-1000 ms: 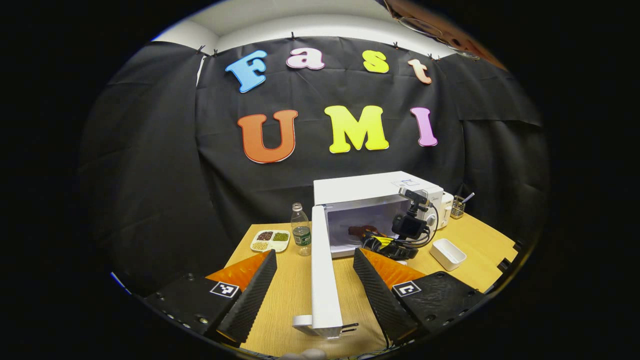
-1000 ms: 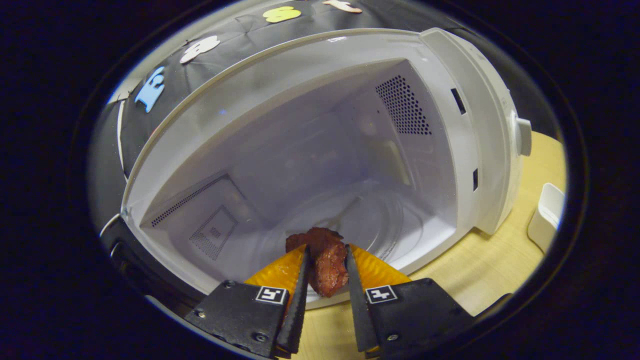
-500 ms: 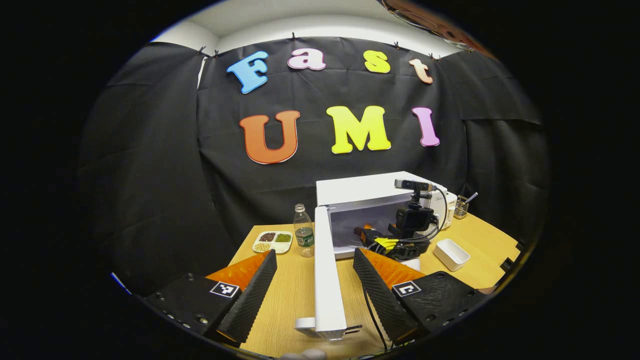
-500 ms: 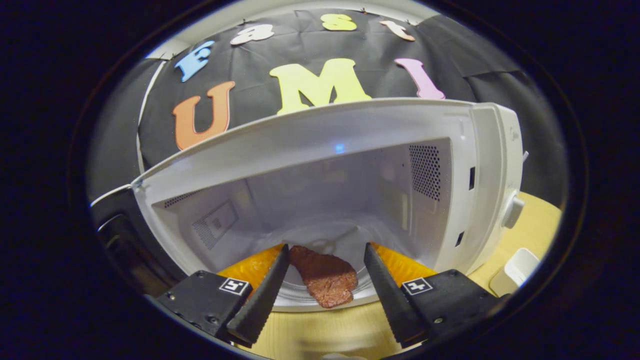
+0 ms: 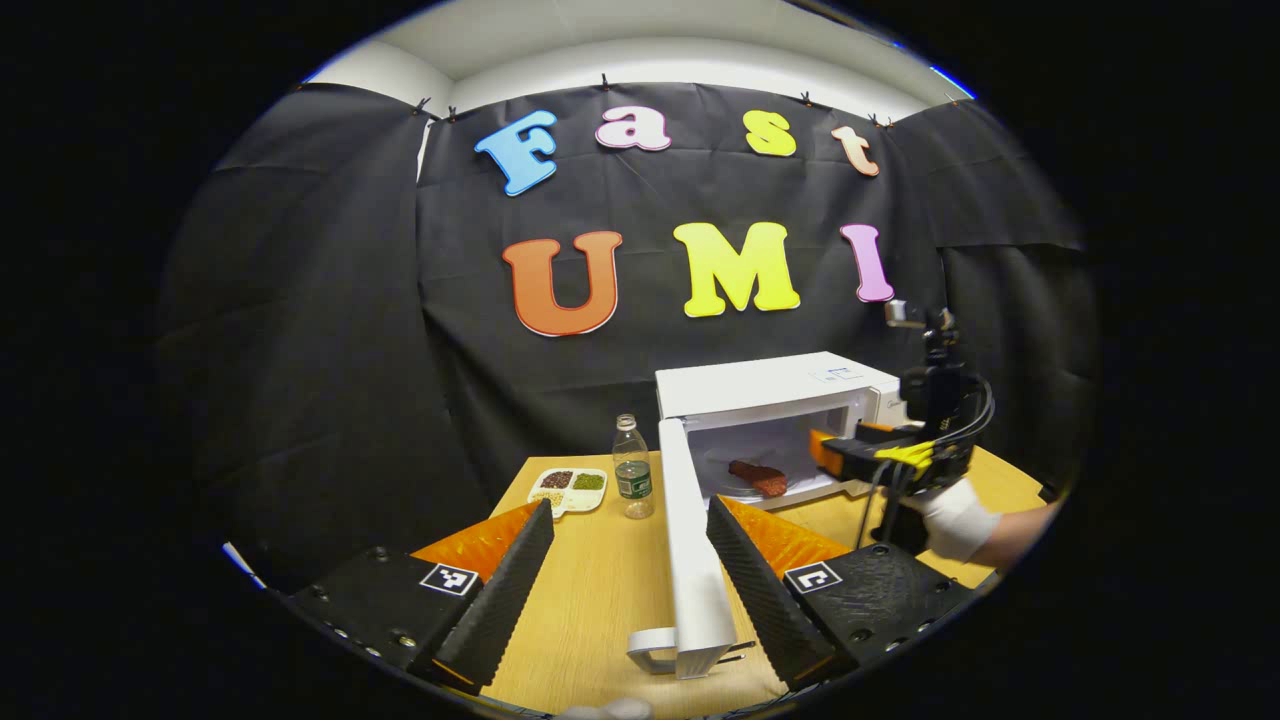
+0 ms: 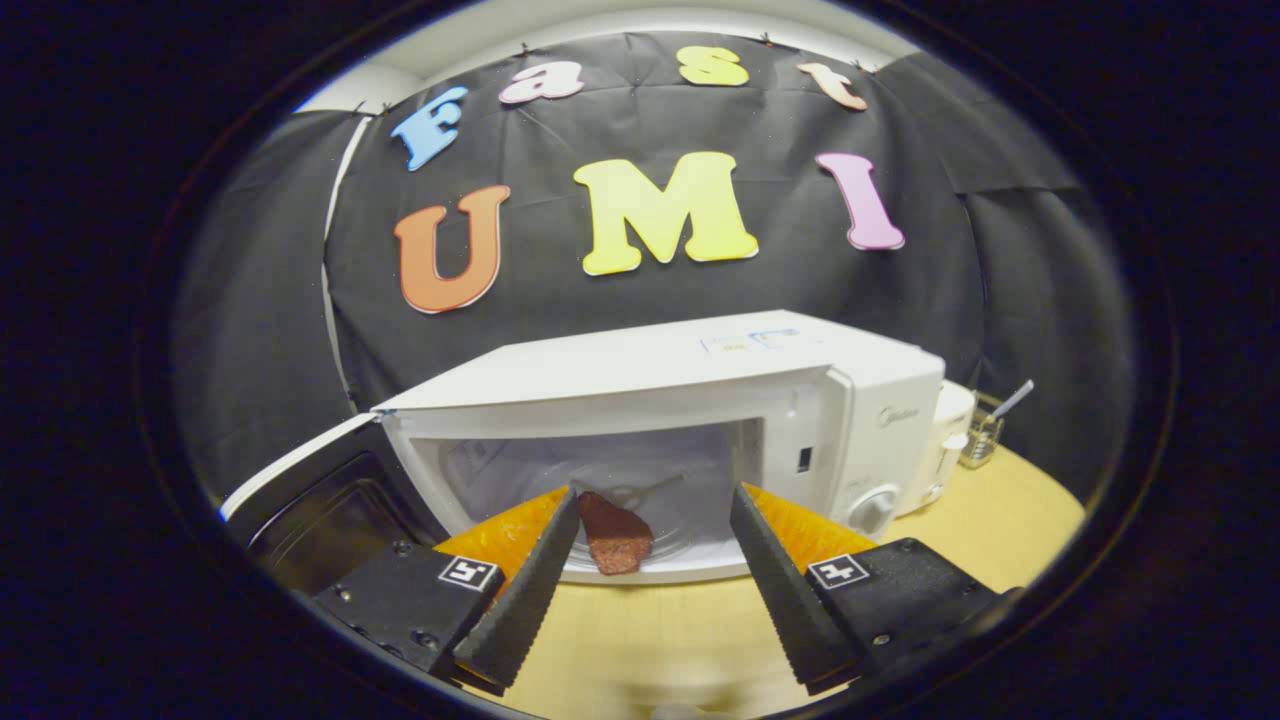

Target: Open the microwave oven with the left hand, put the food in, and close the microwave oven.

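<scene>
Microwave door (image 5: 693,560) stands swung wide, its edge pointing back toward me, and it sits between my left jaws (image 5: 628,580), which are spread apart with neither finger touching it. A pale handle shows at the door's near end, low in the left gripper view. Under it runs the wooden surface (image 5: 590,590).

My right jaws (image 6: 648,575) are spread too and hold nothing; they hang just in front of the oven mouth, over the near edge of the surface. In the left gripper view I see that same right gripper (image 5: 880,455) off to the right of the oven opening, held by a white-gloved hand (image 5: 955,518).

Farther in, the microwave oven (image 6: 700,420) is open, white inside and out. The food (image 6: 613,535), a dark reddish-brown piece, lies on the glass turntable near the front of the cavity, free of my fingers; it appears in the left gripper view as well (image 5: 758,477).

Left of the oven, on the surface, stand a clear plastic bottle (image 5: 631,480) and, just beside it further left, a divided dish (image 5: 567,488) of beans. To the far right of the oven a small wire holder (image 6: 983,432) sits near the wall.
</scene>
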A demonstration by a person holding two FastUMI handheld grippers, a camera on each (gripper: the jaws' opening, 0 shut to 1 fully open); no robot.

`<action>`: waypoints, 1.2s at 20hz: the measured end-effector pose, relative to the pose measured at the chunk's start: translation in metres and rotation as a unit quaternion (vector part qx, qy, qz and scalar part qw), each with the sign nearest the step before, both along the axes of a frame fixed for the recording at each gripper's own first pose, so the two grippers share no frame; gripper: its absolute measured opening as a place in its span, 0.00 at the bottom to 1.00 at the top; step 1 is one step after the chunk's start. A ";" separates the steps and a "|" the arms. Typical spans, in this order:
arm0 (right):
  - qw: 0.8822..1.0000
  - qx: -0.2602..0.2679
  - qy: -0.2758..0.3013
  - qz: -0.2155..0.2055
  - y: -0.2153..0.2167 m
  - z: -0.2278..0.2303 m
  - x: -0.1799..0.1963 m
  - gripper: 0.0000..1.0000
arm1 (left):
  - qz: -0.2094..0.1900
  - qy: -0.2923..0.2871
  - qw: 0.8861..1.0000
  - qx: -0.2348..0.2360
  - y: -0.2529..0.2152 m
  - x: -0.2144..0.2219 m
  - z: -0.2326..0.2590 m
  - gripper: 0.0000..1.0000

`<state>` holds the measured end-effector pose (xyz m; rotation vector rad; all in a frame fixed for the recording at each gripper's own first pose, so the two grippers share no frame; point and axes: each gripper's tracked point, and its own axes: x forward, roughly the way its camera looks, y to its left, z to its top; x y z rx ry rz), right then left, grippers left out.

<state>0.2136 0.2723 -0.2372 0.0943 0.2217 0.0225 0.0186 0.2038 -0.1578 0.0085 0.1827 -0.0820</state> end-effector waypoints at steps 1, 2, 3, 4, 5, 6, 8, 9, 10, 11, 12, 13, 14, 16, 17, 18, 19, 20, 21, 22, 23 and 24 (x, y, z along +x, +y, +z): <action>1.000 -0.015 -0.002 0.005 -0.009 0.014 -0.014 0.98 | 0.004 -0.002 1.000 -0.001 0.005 -0.001 -0.001 0.95; 1.000 -0.023 -0.001 0.007 -0.018 0.024 -0.028 0.98 | 0.007 -0.001 1.000 0.000 0.010 -0.004 -0.002 0.95; 1.000 -0.030 0.001 0.009 -0.027 0.033 -0.042 0.98 | 0.011 -0.002 1.000 0.002 0.017 -0.006 -0.004 0.95; 0.999 -0.036 0.006 0.012 -0.035 0.041 -0.058 0.98 | 0.017 0.000 1.000 0.004 0.022 -0.009 -0.010 0.95; 0.999 -0.045 0.011 0.013 -0.044 0.048 -0.072 0.98 | 0.020 0.001 1.000 0.006 0.028 -0.011 -0.014 0.95; 0.999 -0.051 0.013 0.011 -0.054 0.054 -0.087 0.98 | 0.026 0.005 1.000 0.009 0.036 -0.014 -0.019 0.95; 0.998 -0.055 0.022 0.012 -0.066 0.060 -0.115 0.98 | 0.044 0.012 0.999 0.015 0.053 -0.019 -0.034 0.95; 0.998 -0.060 0.026 0.013 -0.071 0.064 -0.128 0.98 | 0.052 0.018 0.998 0.013 0.059 -0.021 -0.044 0.95; 0.997 -0.065 0.027 0.015 -0.074 0.067 -0.139 0.98 | 0.061 0.028 0.998 0.007 0.065 -0.025 -0.054 0.95; 0.997 -0.069 0.030 0.016 -0.077 0.070 -0.149 0.98 | 0.066 0.035 0.997 0.001 0.070 -0.027 -0.064 0.92; 0.997 -0.068 0.033 0.018 -0.080 0.073 -0.159 0.98 | 0.070 0.045 0.997 -0.004 0.073 -0.032 -0.074 0.72; 0.997 -0.067 0.034 0.018 -0.082 0.077 -0.168 0.98 | 0.065 0.053 0.996 -0.008 0.073 -0.034 -0.083 0.83; 0.997 -0.065 0.035 0.016 -0.086 0.080 -0.176 0.99 | 0.067 0.059 0.996 -0.005 0.075 -0.037 -0.092 0.73; 0.997 -0.062 0.039 0.013 -0.090 0.085 -0.190 0.98 | 0.068 0.056 0.996 0.007 0.081 -0.033 -0.105 0.53; 0.997 -0.063 0.039 0.013 -0.091 0.086 -0.195 0.98 | 0.069 0.059 0.996 0.010 0.083 -0.031 -0.113 0.34; 0.997 -0.067 0.043 0.011 -0.094 0.087 -0.199 0.98 | 0.075 0.055 0.996 0.014 0.088 -0.026 -0.118 0.20; 0.997 -0.069 0.045 0.010 -0.097 0.087 -0.203 0.98 | 0.076 0.056 0.995 0.012 0.090 -0.022 -0.123 0.10; 0.996 -0.070 0.045 0.008 -0.100 0.090 -0.206 0.99 | 0.060 0.061 0.996 0.003 0.082 -0.020 -0.133 0.00; 0.996 -0.072 0.045 0.003 -0.104 0.091 -0.209 0.99 | 0.058 0.063 0.996 0.004 0.079 -0.018 -0.143 0.00; 0.996 -0.073 0.047 0.001 -0.108 0.092 -0.212 0.99 | 0.052 0.073 0.996 0.003 0.074 -0.014 -0.155 0.00; 0.996 -0.073 0.048 -0.001 -0.110 0.093 -0.215 0.99 | 0.046 0.075 0.996 0.002 0.069 -0.014 -0.159 0.00; 0.996 -0.073 0.048 -0.005 -0.114 0.095 -0.218 0.99 | 0.042 0.076 0.996 -0.003 0.065 -0.013 -0.161 0.00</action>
